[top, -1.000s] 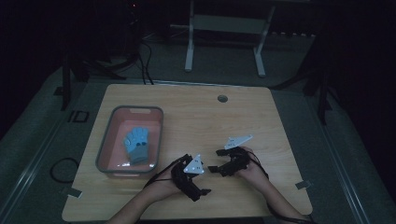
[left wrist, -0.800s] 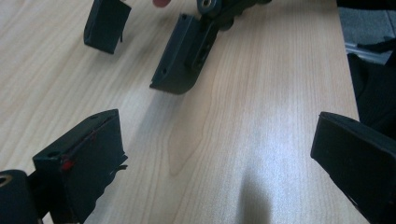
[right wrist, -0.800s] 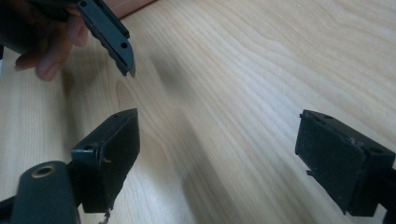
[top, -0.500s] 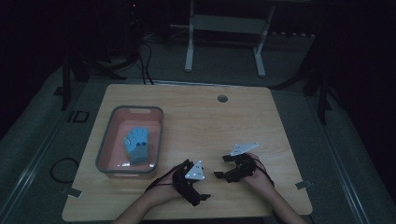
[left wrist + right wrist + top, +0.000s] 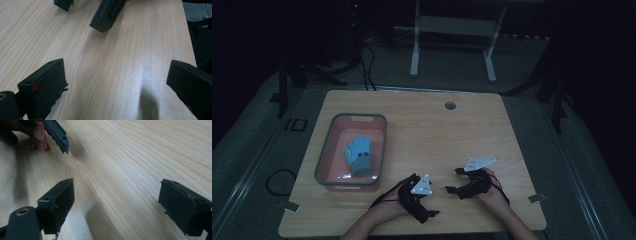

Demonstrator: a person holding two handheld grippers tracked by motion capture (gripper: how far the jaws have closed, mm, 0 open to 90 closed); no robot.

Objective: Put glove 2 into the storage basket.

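Observation:
My left gripper [image 5: 431,200] rests low over the wooden table [image 5: 432,130] near its front edge, pointing right. Its jaws stand wide open with bare wood between them [image 5: 117,77]. My right gripper [image 5: 453,180] sits just to the right and points left at it, also open on nothing [image 5: 117,195]. Each gripper view shows the other gripper's black jaw tips a short way ahead [image 5: 105,20] [image 5: 58,138]. A blue glove [image 5: 358,155] lies in a grey-rimmed bin [image 5: 324,162] at the table's left.
A round cable hole [image 5: 450,105] sits near the table's far edge. A white desk frame [image 5: 452,30] stands on the floor beyond. Cables [image 5: 279,180] lie on the floor to the left. The table's front edge runs right beside both hands.
Both grippers have drawn back toward the table's front edge, the right one also drifting slightly right. Both stay open.

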